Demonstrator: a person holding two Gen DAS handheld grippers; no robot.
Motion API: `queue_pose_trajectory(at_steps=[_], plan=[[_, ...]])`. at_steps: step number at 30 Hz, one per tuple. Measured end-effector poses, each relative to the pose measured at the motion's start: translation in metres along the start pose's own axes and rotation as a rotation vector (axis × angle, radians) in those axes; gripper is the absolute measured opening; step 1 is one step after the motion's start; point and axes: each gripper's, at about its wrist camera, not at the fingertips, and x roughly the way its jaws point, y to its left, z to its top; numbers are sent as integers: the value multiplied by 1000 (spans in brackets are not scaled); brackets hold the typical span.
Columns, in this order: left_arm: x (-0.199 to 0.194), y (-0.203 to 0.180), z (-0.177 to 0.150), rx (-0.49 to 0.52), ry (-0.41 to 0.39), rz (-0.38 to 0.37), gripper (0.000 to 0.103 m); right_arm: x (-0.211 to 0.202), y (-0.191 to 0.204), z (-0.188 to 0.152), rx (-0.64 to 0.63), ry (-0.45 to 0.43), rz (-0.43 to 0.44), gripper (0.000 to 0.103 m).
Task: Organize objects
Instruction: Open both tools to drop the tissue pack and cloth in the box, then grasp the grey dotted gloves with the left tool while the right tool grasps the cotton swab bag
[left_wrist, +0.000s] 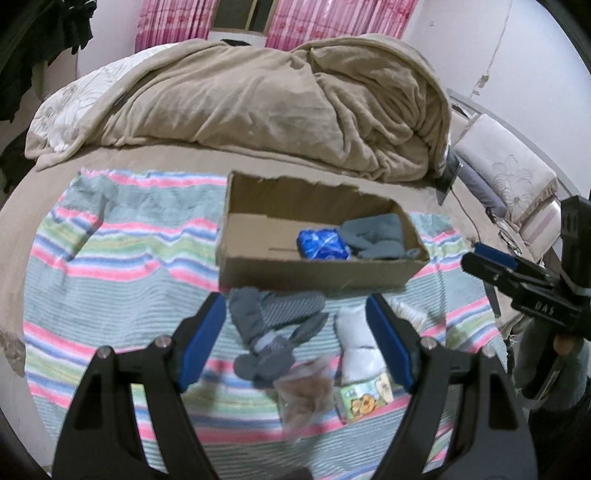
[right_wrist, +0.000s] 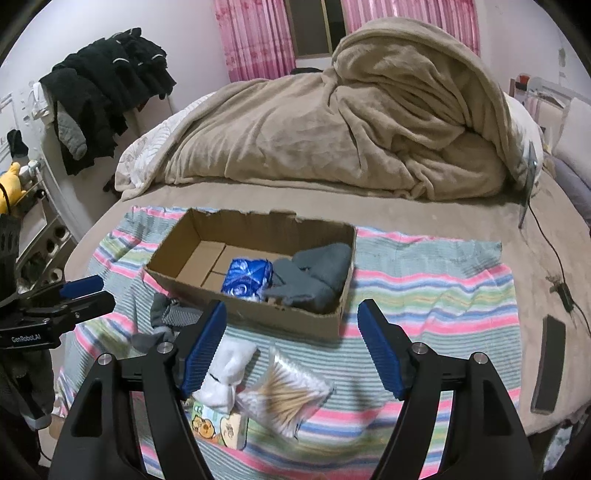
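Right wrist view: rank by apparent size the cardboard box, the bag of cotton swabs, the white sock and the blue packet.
1. cardboard box
2. bag of cotton swabs
3. white sock; nearer the camera, so unsure against
4. blue packet

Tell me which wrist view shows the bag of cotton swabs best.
The right wrist view: the bag of cotton swabs lies between the open right tool's fingers, its wooden sticks visible through the clear plastic. In the left wrist view the bag is only a blurred, brownish patch between the grey socks and the cartoon packet.
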Motion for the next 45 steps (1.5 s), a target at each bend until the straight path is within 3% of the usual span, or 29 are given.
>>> queue_pose_trajectory(at_steps=[20,45], plan=[[40,19,-33,-22,110,43,79,31,-15,-46,69,126,-3,76],[102,19,-47,9,222,14,77,80,-13,-72,122,269,63,76]])
